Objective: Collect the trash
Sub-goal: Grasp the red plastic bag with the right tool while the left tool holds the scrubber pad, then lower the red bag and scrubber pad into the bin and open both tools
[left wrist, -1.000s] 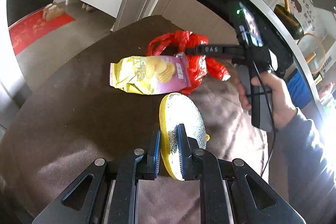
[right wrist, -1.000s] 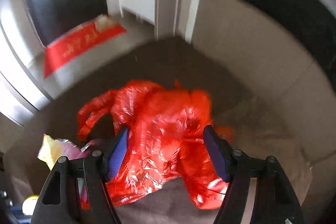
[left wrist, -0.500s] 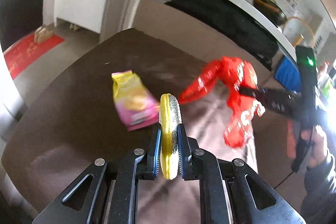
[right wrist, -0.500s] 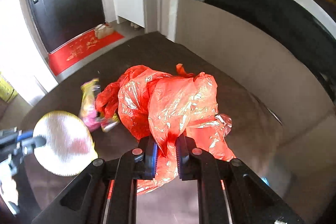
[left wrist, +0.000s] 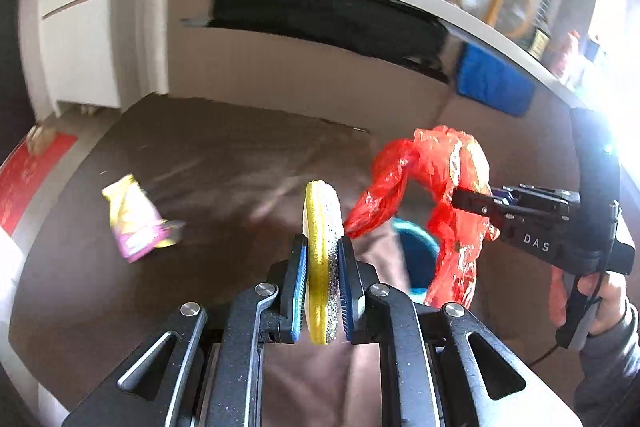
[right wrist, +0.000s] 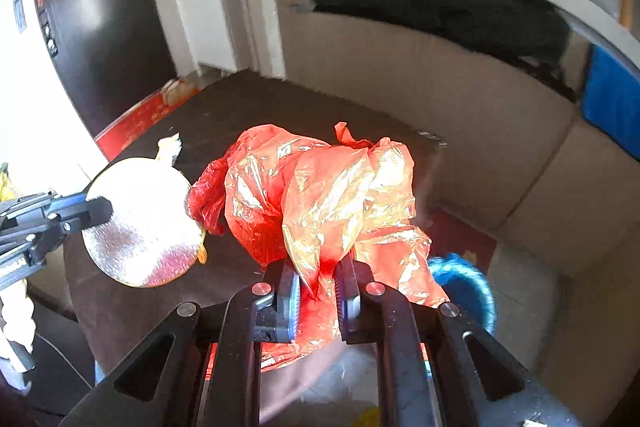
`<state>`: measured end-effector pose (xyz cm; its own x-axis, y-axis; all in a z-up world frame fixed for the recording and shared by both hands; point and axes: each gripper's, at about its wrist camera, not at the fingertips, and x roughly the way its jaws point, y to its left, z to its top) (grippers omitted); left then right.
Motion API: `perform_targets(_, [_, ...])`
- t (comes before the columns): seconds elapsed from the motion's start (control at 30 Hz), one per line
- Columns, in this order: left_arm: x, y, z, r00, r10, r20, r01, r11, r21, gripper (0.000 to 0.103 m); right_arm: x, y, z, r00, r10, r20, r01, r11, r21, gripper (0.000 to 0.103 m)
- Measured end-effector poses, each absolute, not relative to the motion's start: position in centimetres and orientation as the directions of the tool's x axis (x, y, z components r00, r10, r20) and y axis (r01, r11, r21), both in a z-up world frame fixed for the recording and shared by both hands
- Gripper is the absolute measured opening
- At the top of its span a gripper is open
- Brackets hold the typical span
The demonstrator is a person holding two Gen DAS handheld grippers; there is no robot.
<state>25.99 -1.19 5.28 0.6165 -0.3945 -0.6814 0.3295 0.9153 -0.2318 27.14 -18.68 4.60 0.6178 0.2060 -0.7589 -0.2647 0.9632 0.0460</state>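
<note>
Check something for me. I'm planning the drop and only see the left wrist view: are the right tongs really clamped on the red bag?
Observer: Yes. In the right wrist view the right tongs pinch a gathered fold of the red plastic bag; most of it billows beyond the tips.
Operator: My scouring pad looks edge-on. What is its face like?
Observer: The scouring pad is a round, glittery silver disc, and the left tongs grip it at its rim.
Operator: Where is the blue container from that side?
Observer: The blue container shows its rim at the lower right of the right tongs, partly behind the bag.
</note>
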Motion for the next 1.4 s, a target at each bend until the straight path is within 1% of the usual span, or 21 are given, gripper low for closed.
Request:
perform_targets(0.1, [26.6,-5.2,5.6,0.586,-0.426,-0.689,0.377,0.896,-0.234,0.015,25.7,-22.6,5.3,0.65,0.181,-0.738,-0.204,0.977,0.06,0.012])
perform_targets(0.23, [28.0,-10.4,4.9,0.549,-0.438,-0.712,0.42,0.881,-0.218,0.015,24.1,-28.4,5.5,0.677,0.117,-0.726,-0.103,0.993,0.064,0.012])
perform_targets(0.37, [30.1,-16.6,3.0,0.501,-0.444,-0.743,0.459,0.864,-0.206,0.015,23.3,-34.4,3.7,0.678,0.042,-0.734,0.012,0.998,0.068,0.012])
perform_targets(0.43, [31.3,-19.1,1.8,0.473,-0.447,-0.759,0.466,0.858,-0.215,0.015,23.3,-37.2,2.0,0.657,0.036,-0.753,0.059,0.993,0.099,0.012])
perform_targets(0.53, [33.9,-23.2,-1.4,0.406,-0.447,-0.797,0.467,0.851,-0.24,0.015,23.8,-41.1,-1.0,0.621,0.046,-0.782,0.124,0.98,0.157,0.012])
perform_targets(0.67, [37.4,-27.9,-6.9,0.328,-0.407,-0.853,0.457,0.858,-0.234,0.015,25.0,-45.0,-5.7,0.565,0.079,-0.822,0.196,0.954,0.227,0.012])
perform_targets(0.73, [38.8,-29.6,-9.5,0.293,-0.381,-0.877,0.451,0.864,-0.224,0.015,26.2,-46.2,-8.5,0.528,0.085,-0.845,0.229,0.944,0.238,0.013])
perform_targets(0.8, [39.6,-30.6,-11.9,0.257,-0.366,-0.895,0.444,0.867,-0.227,0.015,27.8,-47.1,-11.7,0.479,0.1,-0.872,0.257,0.934,0.248,0.013])
perform_targets(0.93, [41.8,-32.1,-16.8,0.185,-0.322,-0.929,0.409,0.885,-0.225,0.015,30.7,-47.8,-17.7,0.401,0.174,-0.899,0.285,0.909,0.304,0.013])
perform_targets(1.1, [42.7,-32.5,-20.9,0.136,-0.269,-0.954,0.391,0.899,-0.198,0.017,33.3,-46.9,-23.4,0.328,0.241,-0.913,0.295,0.892,0.341,0.014])
perform_targets(1.13, [43.1,-32.7,-21.4,0.13,-0.263,-0.956,0.393,0.899,-0.193,0.017,33.8,-46.7,-24.5,0.312,0.255,-0.915,0.295,0.89,0.349,0.015])
perform_targets(1.23, [43.8,-33.1,-22.2,0.126,-0.268,-0.955,0.395,0.897,-0.2,0.022,34.2,-46.9,-26.7,0.291,0.286,-0.913,0.302,0.878,0.372,0.024])
perform_targets(1.3, [43.8,-33.2,-22.2,0.135,-0.275,-0.952,0.394,0.896,-0.203,0.028,34.3,-46.8,-27.5,0.296,0.307,-0.905,0.319,0.861,0.396,0.025])
perform_targets(1.4, [43.9,-32.9,-21.5,0.146,-0.302,-0.942,0.389,0.893,-0.226,0.031,33.9,-46.8,-27.5,0.319,0.3,-0.899,0.318,0.86,0.399,0.029])
